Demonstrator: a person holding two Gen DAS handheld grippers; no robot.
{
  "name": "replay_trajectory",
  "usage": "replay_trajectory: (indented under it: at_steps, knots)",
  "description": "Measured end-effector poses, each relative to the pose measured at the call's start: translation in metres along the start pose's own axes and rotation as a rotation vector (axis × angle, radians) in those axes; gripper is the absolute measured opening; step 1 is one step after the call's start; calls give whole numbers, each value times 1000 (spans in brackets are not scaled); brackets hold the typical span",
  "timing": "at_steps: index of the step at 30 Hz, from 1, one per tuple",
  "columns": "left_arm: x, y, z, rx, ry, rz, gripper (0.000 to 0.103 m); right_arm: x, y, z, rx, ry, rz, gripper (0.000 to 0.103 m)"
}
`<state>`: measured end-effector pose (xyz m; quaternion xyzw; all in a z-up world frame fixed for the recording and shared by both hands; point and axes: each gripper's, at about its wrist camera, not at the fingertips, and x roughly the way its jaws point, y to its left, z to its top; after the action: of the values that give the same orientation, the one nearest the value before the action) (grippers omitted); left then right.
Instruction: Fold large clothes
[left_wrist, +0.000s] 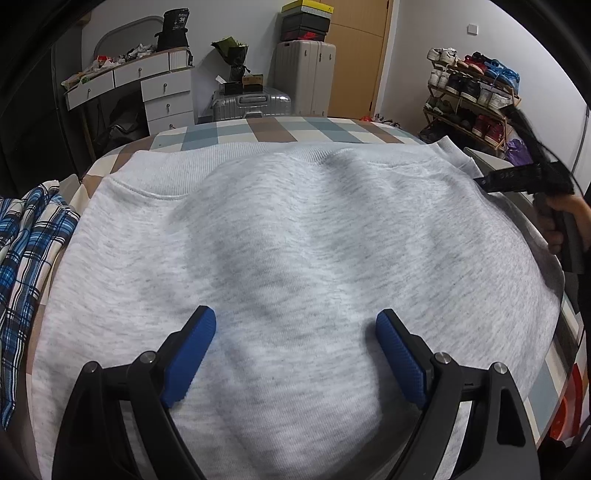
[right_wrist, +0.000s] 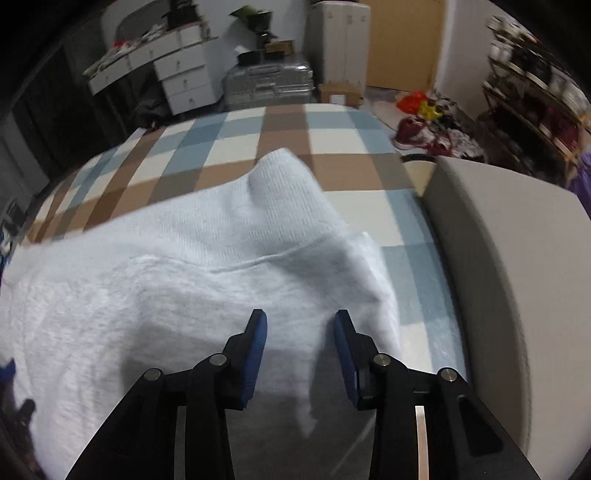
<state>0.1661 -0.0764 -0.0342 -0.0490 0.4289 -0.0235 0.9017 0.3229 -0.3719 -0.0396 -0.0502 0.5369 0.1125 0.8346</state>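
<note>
On the checked bedspread (left_wrist: 258, 127) we see a grey sweatshirt (left_wrist: 295, 229) spread flat, its ribbed hem toward the far edge. Our left gripper (left_wrist: 295, 325) hovers over the sweatshirt's near part, blue pads (left_wrist: 192, 354) wide apart and gripping nothing. Our right gripper (right_wrist: 300, 325) hangs above the sweatshirt's right edge, fingers parted, cloth between them untouched. A plaid shirt (left_wrist: 26, 258) lies left of the sweatshirt

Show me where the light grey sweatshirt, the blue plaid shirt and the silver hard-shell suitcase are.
light grey sweatshirt (left_wrist: 295, 229), left wrist view, middle of its body.
blue plaid shirt (left_wrist: 26, 251), left wrist view, bunched fabric at the left edge.
silver hard-shell suitcase (left_wrist: 251, 105), left wrist view, its ribbed top side.
</note>
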Motion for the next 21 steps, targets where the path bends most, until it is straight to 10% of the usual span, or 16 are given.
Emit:
replay_trajectory:
  at_steps: [9,16,21]
  knots:
    - [1,0,0,5,1,3,85,-7,73,-57,-89,-90,247,66]
    - [3,-1,1,12,1,10,86,24,91,-77,-103,-60,103,67]
    - [3,-3,1,19,3,20,86,39,131,-111,-281,-89,199,84]
